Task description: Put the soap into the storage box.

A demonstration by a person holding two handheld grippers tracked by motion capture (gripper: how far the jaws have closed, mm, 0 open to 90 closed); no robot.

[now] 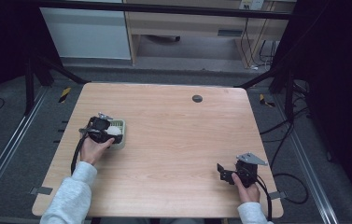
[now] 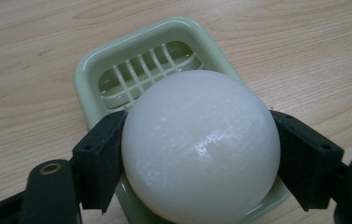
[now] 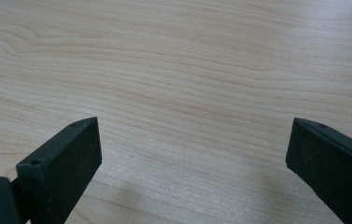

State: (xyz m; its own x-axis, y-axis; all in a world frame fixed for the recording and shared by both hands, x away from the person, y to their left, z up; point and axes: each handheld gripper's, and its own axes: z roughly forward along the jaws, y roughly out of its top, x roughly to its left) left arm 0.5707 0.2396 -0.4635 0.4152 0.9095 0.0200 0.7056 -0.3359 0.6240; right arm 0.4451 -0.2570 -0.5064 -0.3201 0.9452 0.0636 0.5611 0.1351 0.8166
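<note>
Now the left tool (image 2: 197, 154) clamps a smooth white ball (image 2: 200, 147) over a slotted pale-green tray (image 2: 89, 70), the right tool (image 3: 192, 163) gaping above bare woodgrain

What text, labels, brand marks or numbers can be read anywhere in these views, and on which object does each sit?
No readable text in any view.
White ball: plain surface, no marking.
Pale green slotted dish: no brand or label visible.
Left gripper and right gripper: black pads, no lettering.
Wooden table: only grain and a dark round grommet.
Small plate on the cabinet front behind the table: too small and blurred to read.
</note>
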